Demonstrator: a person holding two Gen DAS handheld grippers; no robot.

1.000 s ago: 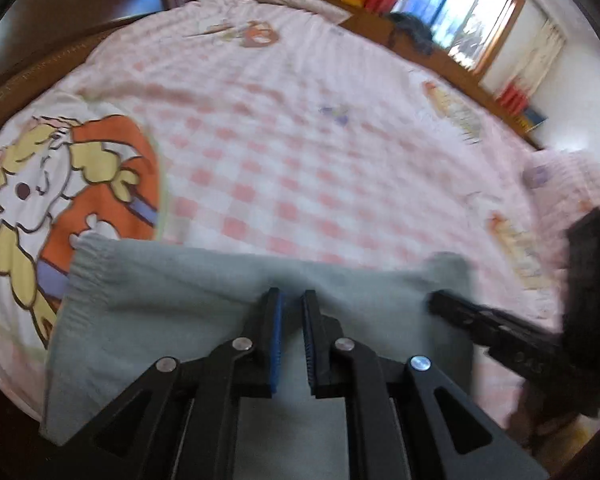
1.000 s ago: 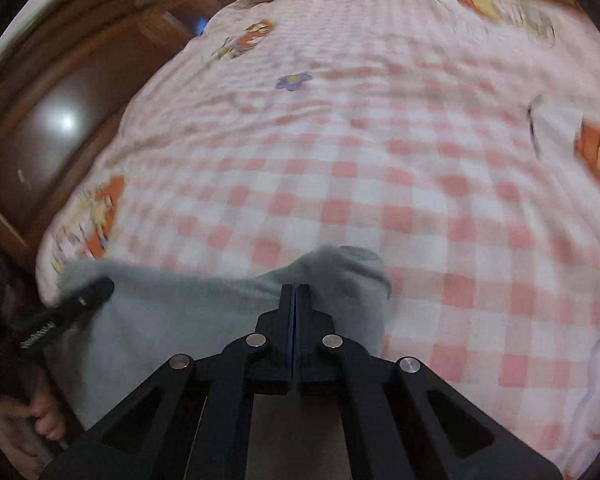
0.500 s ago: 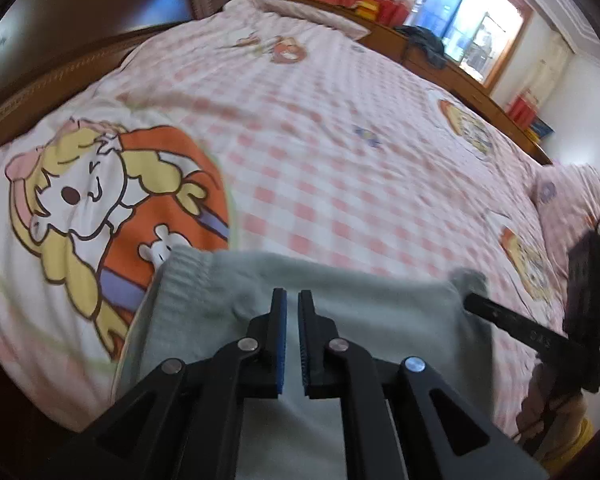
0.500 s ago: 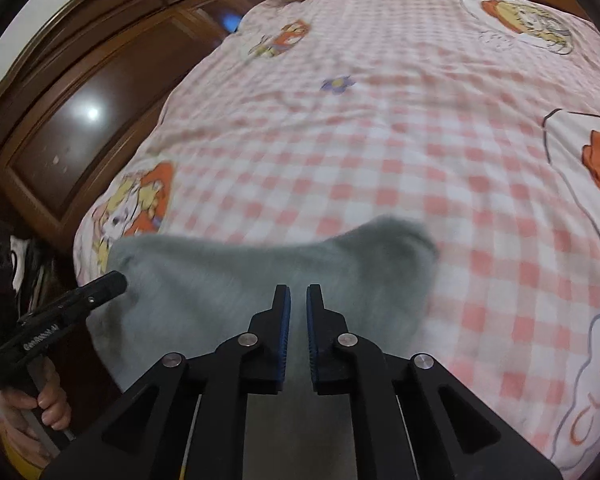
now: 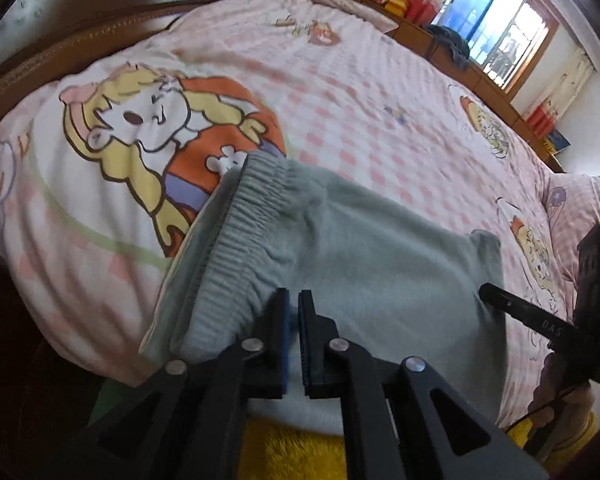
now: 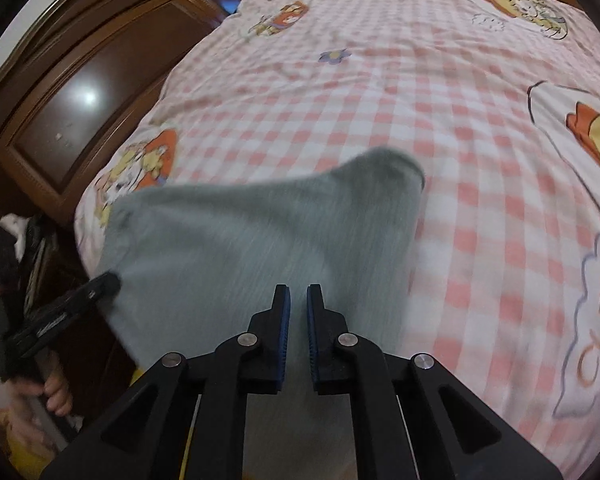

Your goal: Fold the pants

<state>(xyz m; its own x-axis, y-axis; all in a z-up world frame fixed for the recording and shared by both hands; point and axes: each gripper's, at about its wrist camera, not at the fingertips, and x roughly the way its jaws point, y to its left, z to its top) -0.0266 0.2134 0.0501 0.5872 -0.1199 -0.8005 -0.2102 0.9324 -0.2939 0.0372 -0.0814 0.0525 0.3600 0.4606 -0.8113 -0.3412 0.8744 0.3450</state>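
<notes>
Grey pants (image 5: 360, 248) lie folded flat near the front edge of the bed, elastic waistband (image 5: 236, 220) to the left in the left wrist view. My left gripper (image 5: 294, 292) hovers over their near edge, jaws shut to a narrow slit with nothing in it. In the right wrist view the pants (image 6: 260, 232) spread ahead of my right gripper (image 6: 298, 286), also shut to a thin gap and holding nothing. Each view shows the other gripper from the side: the right gripper (image 5: 488, 292) at the cloth's right end, the left gripper (image 6: 108, 282) at its left end.
A pink checked sheet (image 6: 380, 100) with cartoon prints covers the bed. A dark wooden bed frame (image 5: 60, 52) curves along the left, with a wooden cabinet (image 6: 80, 100) beyond it. A pillow (image 5: 580, 208) lies far right. Something yellow and fuzzy (image 5: 292, 452) shows below the left gripper.
Both grippers have drawn back toward the bed's front edge, so more of the pants shows ahead of them. The right jaws went from fully closed to a thin gap; the left jaws narrowed slightly.
</notes>
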